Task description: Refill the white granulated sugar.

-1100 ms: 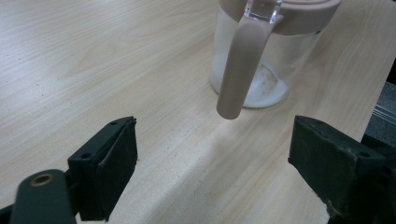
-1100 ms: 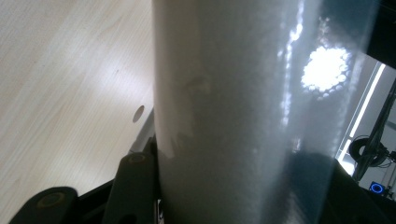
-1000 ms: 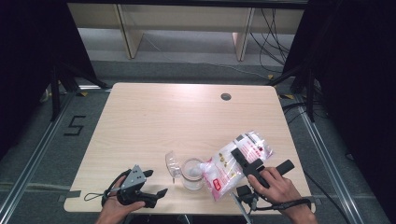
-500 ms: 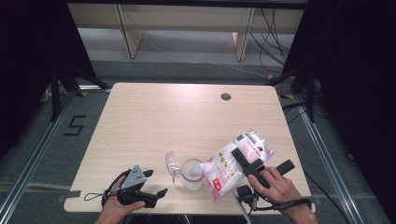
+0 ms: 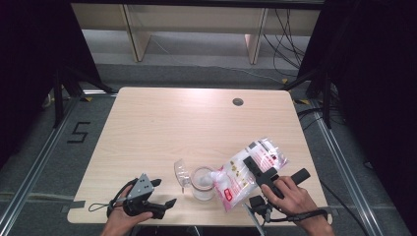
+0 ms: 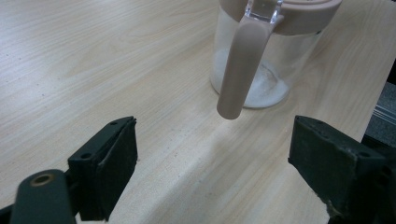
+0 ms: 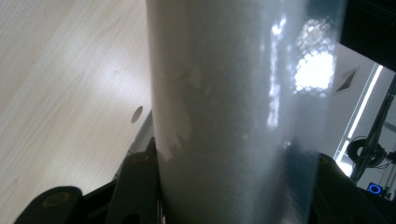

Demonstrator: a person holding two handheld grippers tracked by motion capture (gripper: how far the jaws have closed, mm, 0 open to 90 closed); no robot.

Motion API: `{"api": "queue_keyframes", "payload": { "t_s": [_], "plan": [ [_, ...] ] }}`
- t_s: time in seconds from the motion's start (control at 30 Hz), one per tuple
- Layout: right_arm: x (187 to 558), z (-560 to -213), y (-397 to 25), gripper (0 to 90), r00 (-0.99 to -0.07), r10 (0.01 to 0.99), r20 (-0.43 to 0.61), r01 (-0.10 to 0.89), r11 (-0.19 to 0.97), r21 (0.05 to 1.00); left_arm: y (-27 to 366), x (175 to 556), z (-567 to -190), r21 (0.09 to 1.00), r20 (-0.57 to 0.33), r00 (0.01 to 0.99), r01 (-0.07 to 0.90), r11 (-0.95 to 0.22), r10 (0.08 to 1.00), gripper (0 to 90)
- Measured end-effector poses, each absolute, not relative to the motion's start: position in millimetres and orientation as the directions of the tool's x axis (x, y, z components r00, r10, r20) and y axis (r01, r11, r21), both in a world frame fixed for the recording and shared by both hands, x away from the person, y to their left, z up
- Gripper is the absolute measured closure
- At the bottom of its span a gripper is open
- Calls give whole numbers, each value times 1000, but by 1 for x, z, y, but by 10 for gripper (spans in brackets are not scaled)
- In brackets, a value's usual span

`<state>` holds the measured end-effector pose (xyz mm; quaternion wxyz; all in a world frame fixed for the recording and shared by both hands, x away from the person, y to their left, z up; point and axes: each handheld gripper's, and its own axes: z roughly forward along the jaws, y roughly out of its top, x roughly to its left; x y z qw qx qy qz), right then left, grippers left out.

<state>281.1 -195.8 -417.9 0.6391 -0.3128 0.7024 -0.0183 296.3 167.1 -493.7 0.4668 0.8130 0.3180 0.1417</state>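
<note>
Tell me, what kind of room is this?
Probably a lab or recording studio, not a kitchen: a lone wooden table ringed by black curtains, loose cables on the floor, and a taped number marking.

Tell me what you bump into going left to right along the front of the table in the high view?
Black left gripper with its grey plate → open clear lid → clear jar holding white powder → tilted clear plastic bag of white powder → black right gripper.

jar (image 5: 202, 183) on table (image 5: 196, 123) front edge | bag (image 5: 248, 169) tilted right of jar | lid (image 5: 180, 173) left
</note>
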Motion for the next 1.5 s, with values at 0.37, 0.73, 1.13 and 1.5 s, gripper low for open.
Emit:
{"api": "queue_keyframes", "payload": {
  "t_s": [0.37, 0.73, 1.13, 1.5],
  "plan": [
    [280, -419, -196, 592, 2, -441, -898, -415, 816, -402, 167, 296, -494, 850, -67, 757, 384, -361, 650, 151],
    [280, -420, -196, 598, 5, -446, -895, -417, 813, -407, 167, 296, -494, 851, -71, 758, 384, -357, 648, 151],
    [280, -416, -197, 604, 26, -466, -884, -424, 796, -432, 167, 296, -494, 849, -65, 757, 384, -362, 650, 151],
    [280, -415, -196, 610, 18, -472, -882, -426, 794, -434, 167, 297, -494, 851, -68, 759, 383, -359, 648, 151]
  ]
}}
